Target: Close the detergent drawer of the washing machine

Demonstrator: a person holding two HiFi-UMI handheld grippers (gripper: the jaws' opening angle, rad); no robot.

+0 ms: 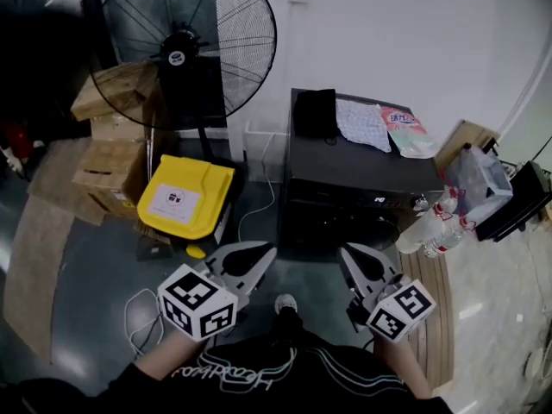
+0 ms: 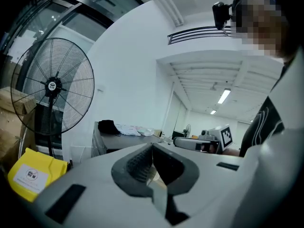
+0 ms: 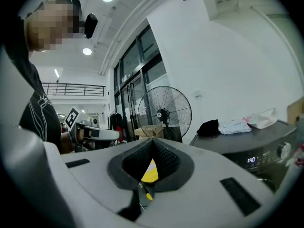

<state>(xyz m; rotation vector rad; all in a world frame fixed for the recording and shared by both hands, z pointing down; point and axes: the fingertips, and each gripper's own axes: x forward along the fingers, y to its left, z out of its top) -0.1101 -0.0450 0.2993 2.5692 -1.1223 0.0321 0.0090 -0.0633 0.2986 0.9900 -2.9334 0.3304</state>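
The dark washing machine (image 1: 362, 184) stands ahead of me, and its front panel shows a small lit display (image 1: 379, 199). The panel is too dark in the head view to make out the detergent drawer. My left gripper (image 1: 263, 257) hangs shut and empty, below and left of the machine's front. My right gripper (image 1: 347, 255) is also shut and empty, just short of the lower front. In the left gripper view the jaws (image 2: 152, 148) meet at the tip, with the machine (image 2: 114, 140) beyond. The right gripper (image 3: 153, 141) points left of the machine (image 3: 247, 148).
A black cloth (image 1: 316, 113), a white cloth (image 1: 362, 123) and a detergent pack (image 1: 407, 130) lie on the machine's top. A big standing fan (image 1: 185, 50), a yellow box (image 1: 185, 197) and wooden crates (image 1: 108, 158) stand left. Plastic bottles (image 1: 435, 222) and a bag (image 1: 479, 178) sit right.
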